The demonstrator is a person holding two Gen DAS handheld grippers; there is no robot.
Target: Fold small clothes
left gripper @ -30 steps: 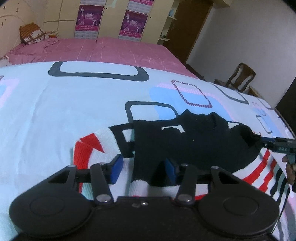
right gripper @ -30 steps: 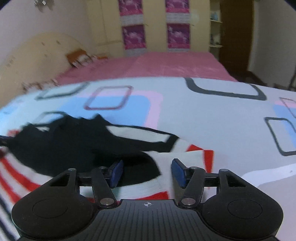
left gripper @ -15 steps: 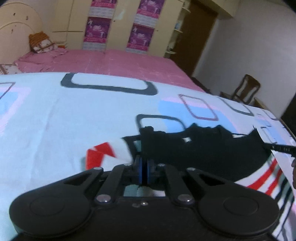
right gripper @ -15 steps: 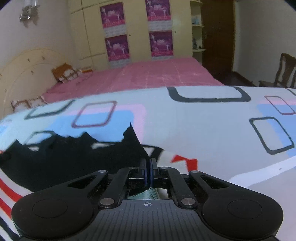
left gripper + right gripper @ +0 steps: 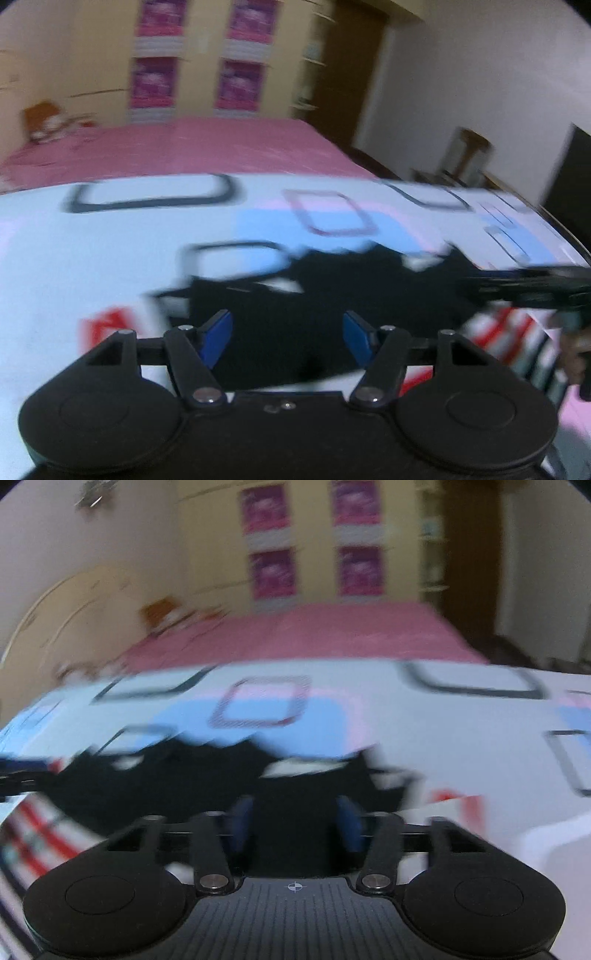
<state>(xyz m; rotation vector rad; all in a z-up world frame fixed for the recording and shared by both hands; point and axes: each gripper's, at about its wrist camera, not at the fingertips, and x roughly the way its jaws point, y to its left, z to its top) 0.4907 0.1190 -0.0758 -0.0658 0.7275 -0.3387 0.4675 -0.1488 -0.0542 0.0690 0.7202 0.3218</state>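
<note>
Knit sweater [image 5: 295,325], black over red-striped white, on bed [image 5: 110,258].
Left hand-held gripper [image 5: 287,338] and right hand-held gripper [image 5: 294,825]: both spread, empty; garment directly ahead, long axis crosswise.

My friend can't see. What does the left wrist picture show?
The open left gripper hovers over a black, white and red striped garment on a patterned sheet. A pink bed lies behind; everything is blurry.

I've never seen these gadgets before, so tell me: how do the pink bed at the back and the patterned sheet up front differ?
The pink bed is one plain colour; the patterned sheet is pale with outlined rectangles and blue and pink patches. The pink bed lies farther back by the posters; the sheet is nearest. Only the sheet carries the black, white and red garment. Both are flat bedding surfaces.
</note>
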